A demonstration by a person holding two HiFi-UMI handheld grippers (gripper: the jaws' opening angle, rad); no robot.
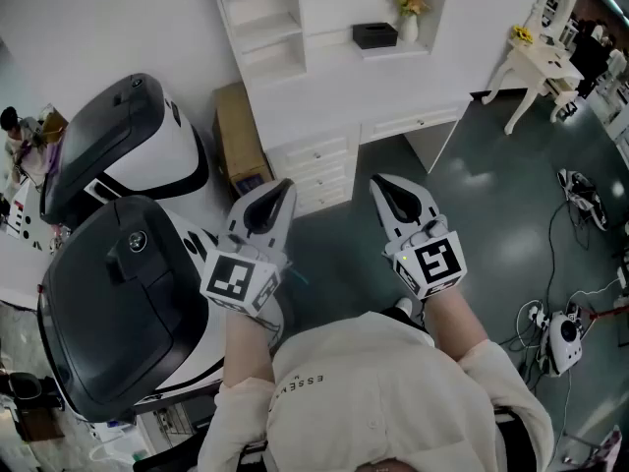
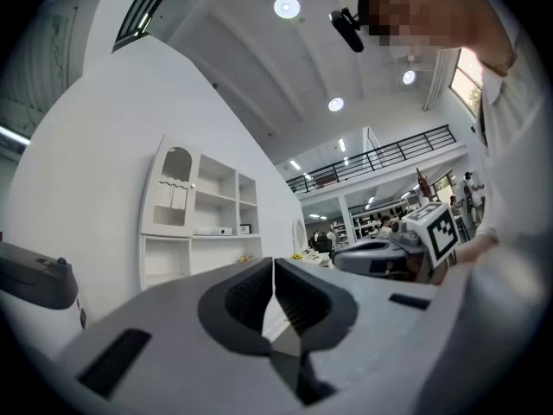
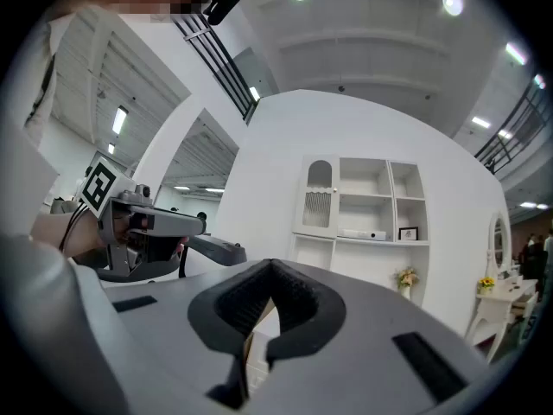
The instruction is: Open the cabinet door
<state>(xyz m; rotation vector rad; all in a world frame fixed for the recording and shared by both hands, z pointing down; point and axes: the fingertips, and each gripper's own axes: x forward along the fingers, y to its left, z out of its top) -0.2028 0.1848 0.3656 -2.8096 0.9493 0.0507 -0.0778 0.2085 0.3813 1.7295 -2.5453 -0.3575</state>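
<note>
- The white shelf unit (image 1: 393,91) stands against the wall at the top centre of the head view. It has open shelves above and a stack of drawers (image 1: 314,170) at its lower left.
- Two bulky black-and-white machines (image 1: 118,303) fill the left side of the head view, one behind the other.
- The left claw (image 1: 283,193) is held level at lower centre, pointing towards the unit and well apart from it. Its jaws are pressed together with nothing between them.
- The right claw (image 1: 381,187) is beside it at the same height, also level. Its jaw tips meet and hold nothing.
- The cabinet door (image 3: 319,199) has an arched top and sits in the unit's upper left compartment. It looks flush with its frame, and neither claw touches it.
- A black box (image 1: 374,34) sits on a shelf in the upper centre, just beside a vase of flowers (image 1: 409,18).
</note>
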